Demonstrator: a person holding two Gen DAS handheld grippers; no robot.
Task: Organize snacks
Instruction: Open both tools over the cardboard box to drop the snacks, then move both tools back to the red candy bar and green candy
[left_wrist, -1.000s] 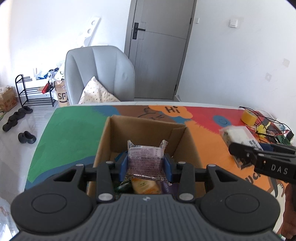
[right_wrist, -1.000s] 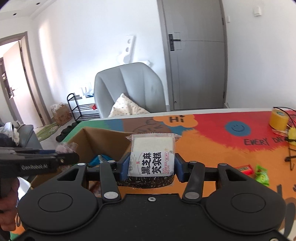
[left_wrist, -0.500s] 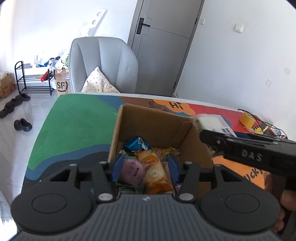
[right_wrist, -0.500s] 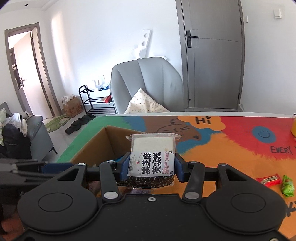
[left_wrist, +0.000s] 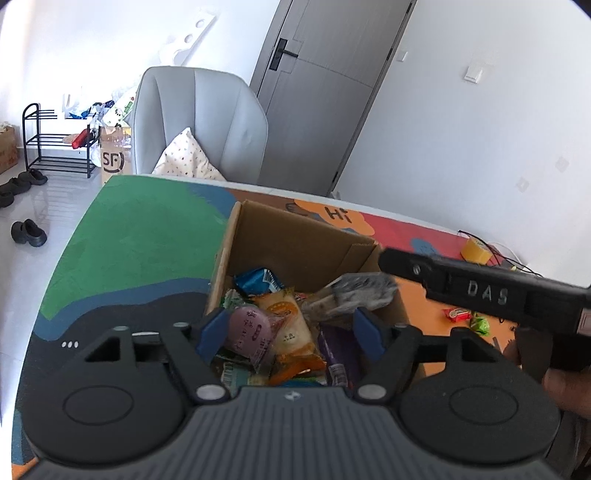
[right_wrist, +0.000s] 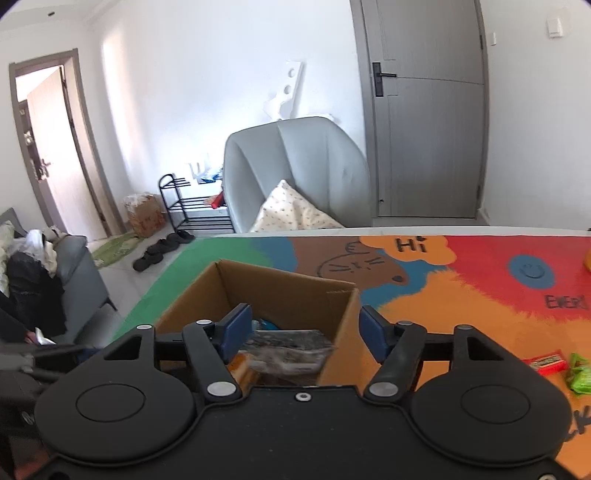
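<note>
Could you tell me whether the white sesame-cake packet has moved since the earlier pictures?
Yes: the white sesame-cake packet dropped from the right tongs into the brown cardboard box.

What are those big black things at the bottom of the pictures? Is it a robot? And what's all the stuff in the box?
It isn't a robot. A person holds a black two-finger grabber in each hand, and each grabber carries a camera looking out along its blue-tipped fingers. One picture comes from the left gripper, the other from the right gripper.

Both hang over an open brown cardboard box on a colourful cartoon table mat. Inside lie snacks: a blue packet, a round pink packet and an orange-and-white packet. A blurry grey-black packet is dropping in below the right gripper, whose jaws have just been opening, like the left one's. Neither holds anything now.

A red candy and a green candy wait on the mat.
</note>
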